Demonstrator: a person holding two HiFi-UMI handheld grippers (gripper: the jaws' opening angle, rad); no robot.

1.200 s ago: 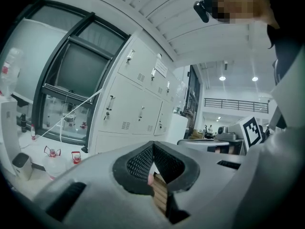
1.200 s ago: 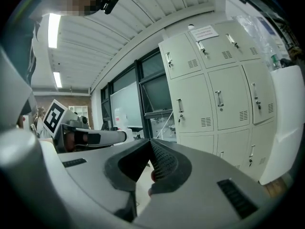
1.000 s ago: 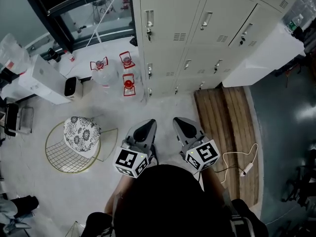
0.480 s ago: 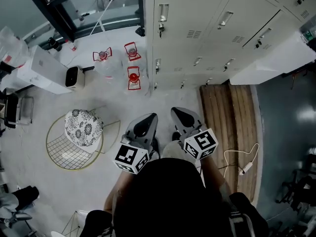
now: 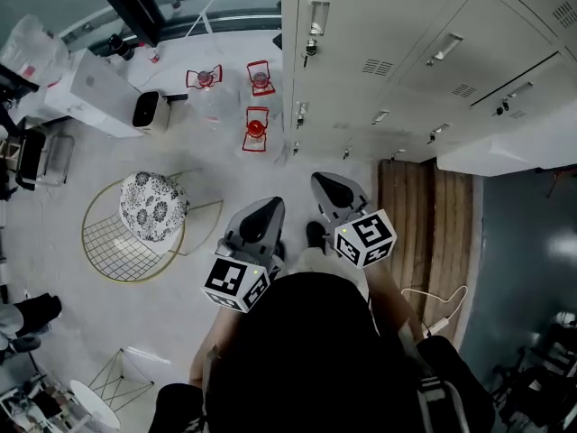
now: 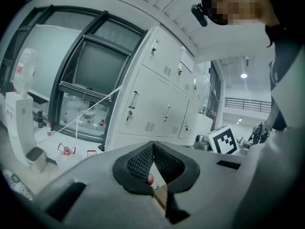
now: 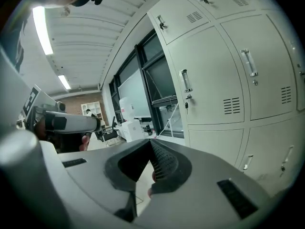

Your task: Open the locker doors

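I note left gripper and right gripper near the lockers, apart from them; both jaws pressed together, empty.

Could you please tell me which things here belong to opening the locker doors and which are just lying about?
For the job:
lockers
door handle
left gripper, shut, empty
right gripper, shut, empty

Lying about:
wire chair
red wire-framed items
wooden planks
white box

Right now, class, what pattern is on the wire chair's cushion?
Black-and-white floral print on the cushion, clearest in the head view.
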